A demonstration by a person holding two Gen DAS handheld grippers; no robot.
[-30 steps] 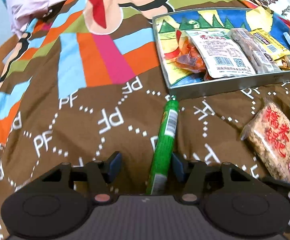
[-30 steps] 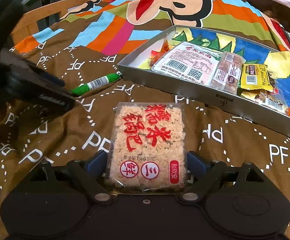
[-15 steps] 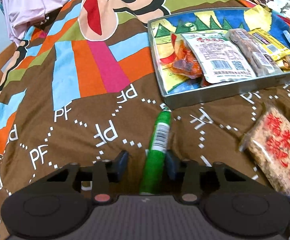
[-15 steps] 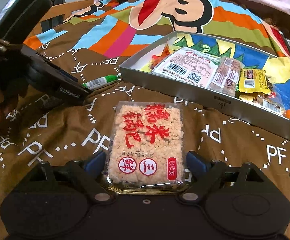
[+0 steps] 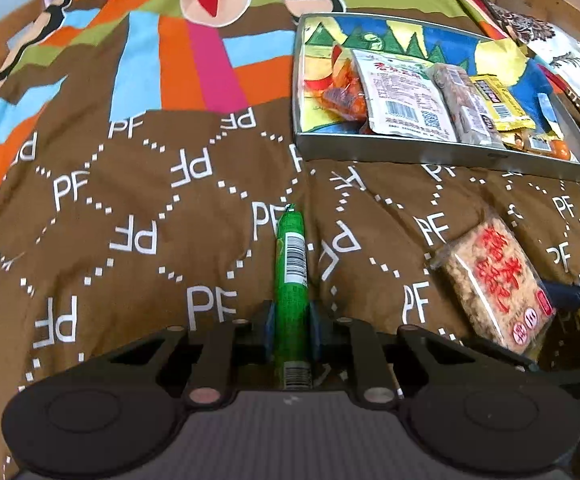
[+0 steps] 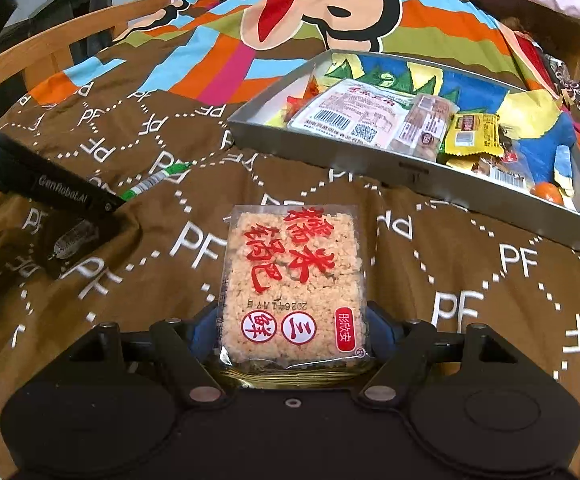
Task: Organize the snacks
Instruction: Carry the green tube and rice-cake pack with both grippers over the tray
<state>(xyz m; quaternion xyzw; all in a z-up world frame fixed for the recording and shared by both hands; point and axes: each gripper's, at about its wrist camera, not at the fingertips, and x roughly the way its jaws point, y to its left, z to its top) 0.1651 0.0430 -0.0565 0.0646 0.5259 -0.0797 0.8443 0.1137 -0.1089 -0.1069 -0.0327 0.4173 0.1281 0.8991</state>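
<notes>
Left claw [image 5: 292, 328] clamped on green stick snack [image 5: 290, 276], near side of tray [image 5: 442, 157]. Right claw [image 6: 293, 330] has been closing, pads now pressing rice cracker pack [image 6: 292, 280].

Matt brown cloth quilt [image 5: 137, 208], soft and creased, printed with white letters. Dull grey metal tray [image 6: 370, 160], smooth-walled. Glossy green plastic wrapper on the stick [image 5: 290, 264]. Clear shiny film over the rough, grainy rice cake [image 6: 294, 280]. Matt black plastic on both gripper bodies, blue pads [image 5: 267, 326] probably rubber. Varnished wood on the frame [image 6: 49, 44].
</notes>
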